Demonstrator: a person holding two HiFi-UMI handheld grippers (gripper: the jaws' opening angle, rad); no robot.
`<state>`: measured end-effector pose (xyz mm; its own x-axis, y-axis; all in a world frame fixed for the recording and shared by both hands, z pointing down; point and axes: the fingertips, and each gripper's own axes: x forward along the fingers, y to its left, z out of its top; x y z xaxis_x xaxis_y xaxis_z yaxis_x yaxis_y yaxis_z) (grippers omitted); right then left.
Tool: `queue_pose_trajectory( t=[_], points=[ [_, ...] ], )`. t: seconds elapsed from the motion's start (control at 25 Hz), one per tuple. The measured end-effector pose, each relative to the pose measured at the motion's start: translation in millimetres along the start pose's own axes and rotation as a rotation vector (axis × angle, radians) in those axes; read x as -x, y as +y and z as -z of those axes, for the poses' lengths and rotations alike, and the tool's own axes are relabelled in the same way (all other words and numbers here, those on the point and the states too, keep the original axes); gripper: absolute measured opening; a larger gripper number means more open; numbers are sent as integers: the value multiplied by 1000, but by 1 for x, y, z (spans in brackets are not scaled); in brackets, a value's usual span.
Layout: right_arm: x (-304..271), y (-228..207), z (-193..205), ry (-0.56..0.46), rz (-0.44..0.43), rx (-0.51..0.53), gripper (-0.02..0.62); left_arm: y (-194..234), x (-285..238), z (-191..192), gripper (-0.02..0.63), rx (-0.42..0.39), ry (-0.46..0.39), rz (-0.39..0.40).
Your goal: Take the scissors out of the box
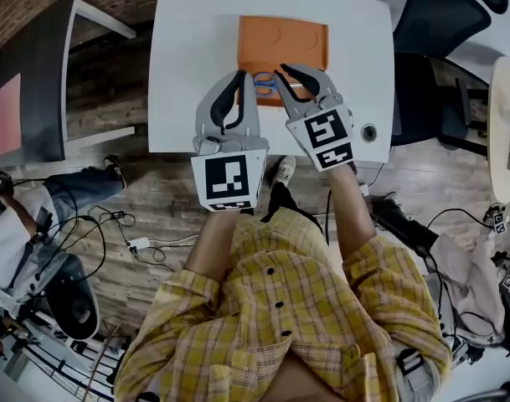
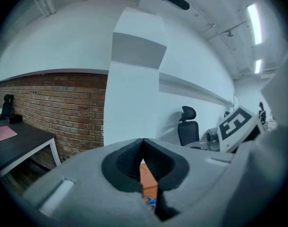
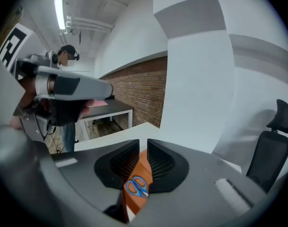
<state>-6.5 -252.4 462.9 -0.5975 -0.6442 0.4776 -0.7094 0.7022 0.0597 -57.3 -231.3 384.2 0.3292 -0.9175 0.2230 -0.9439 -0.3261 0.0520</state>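
An orange box lies on the white table. The blue-handled scissors rest at its near edge. My left gripper hovers just left of the scissors, its jaws shut with nothing between them. In the left gripper view the tips meet, with the orange box and the scissors below them. My right gripper is just right of the scissors. In the right gripper view a narrow gap shows the box and scissors beyond it, untouched.
A black office chair stands beyond the table's right side, and a dark desk stands to the left. A round cable hole sits near the table's front right corner. Cables and a seated person are on the floor at left.
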Motion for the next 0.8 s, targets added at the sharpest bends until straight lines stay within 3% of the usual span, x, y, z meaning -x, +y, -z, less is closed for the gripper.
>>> queue_pose_trajectory(
  t=[0.12,0.48,0.68,0.8],
  points=[
    [-12,2,15,50,-33,65,55,4,-2,4,0,0,6,-6],
    [-52,14,60,239,-160,392,84,21,-14,12,0,-1,31,-26],
    [-70,24,86,297,-285,437,91,25,-18,16,0,-2,42,-21],
    [-77,28,106,365,-316,487,92,27,-17,18,0,-6,46,-21]
  ],
)
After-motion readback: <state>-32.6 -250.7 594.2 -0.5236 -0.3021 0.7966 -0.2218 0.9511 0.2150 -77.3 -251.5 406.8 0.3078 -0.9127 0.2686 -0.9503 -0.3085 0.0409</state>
